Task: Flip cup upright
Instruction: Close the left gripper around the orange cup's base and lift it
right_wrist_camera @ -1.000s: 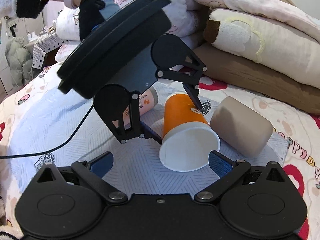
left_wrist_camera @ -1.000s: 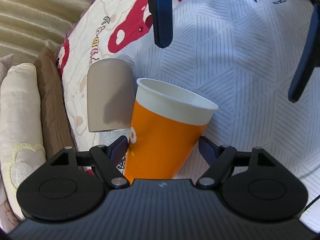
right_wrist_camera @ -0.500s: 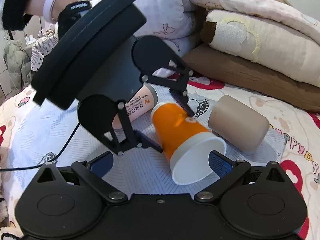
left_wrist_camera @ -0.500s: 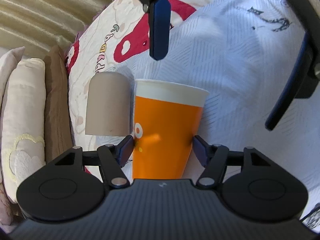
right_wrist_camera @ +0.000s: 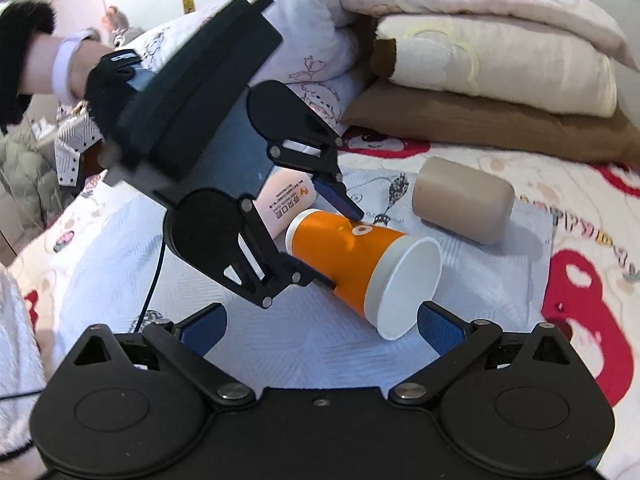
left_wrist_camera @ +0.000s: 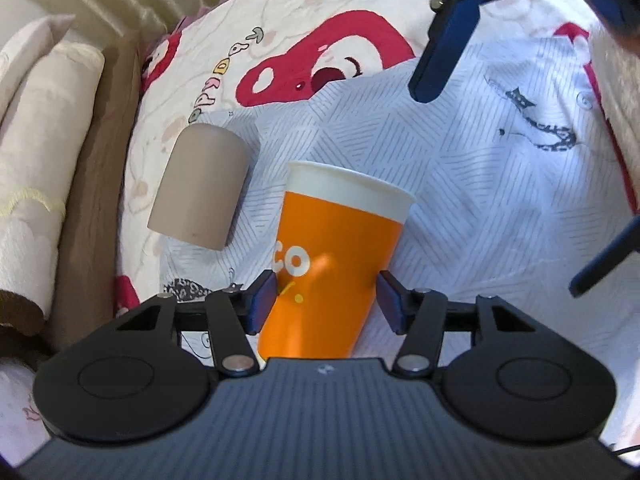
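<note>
An orange paper cup with a white rim [left_wrist_camera: 336, 248] is held between the fingers of my left gripper [left_wrist_camera: 326, 300], which is shut on its lower body. In the right wrist view the cup [right_wrist_camera: 360, 256] is tilted close to level above the bed, its open mouth toward the right camera. My right gripper [right_wrist_camera: 320, 320] is open and empty, just in front of the cup's mouth. Its blue fingers [left_wrist_camera: 444, 48] show at the top of the left wrist view.
A beige cup [left_wrist_camera: 200, 188] lies on its side on the white patterned cloth [left_wrist_camera: 480, 184], also in the right wrist view [right_wrist_camera: 464, 200]. A pink-white printed cup [right_wrist_camera: 284, 204] lies behind the left gripper. Folded blankets [right_wrist_camera: 480, 60] stack at the back.
My left gripper has tipped the orange cup from hanging mouth-down to nearly level. The right gripper has stayed open near the cup's mouth.
</note>
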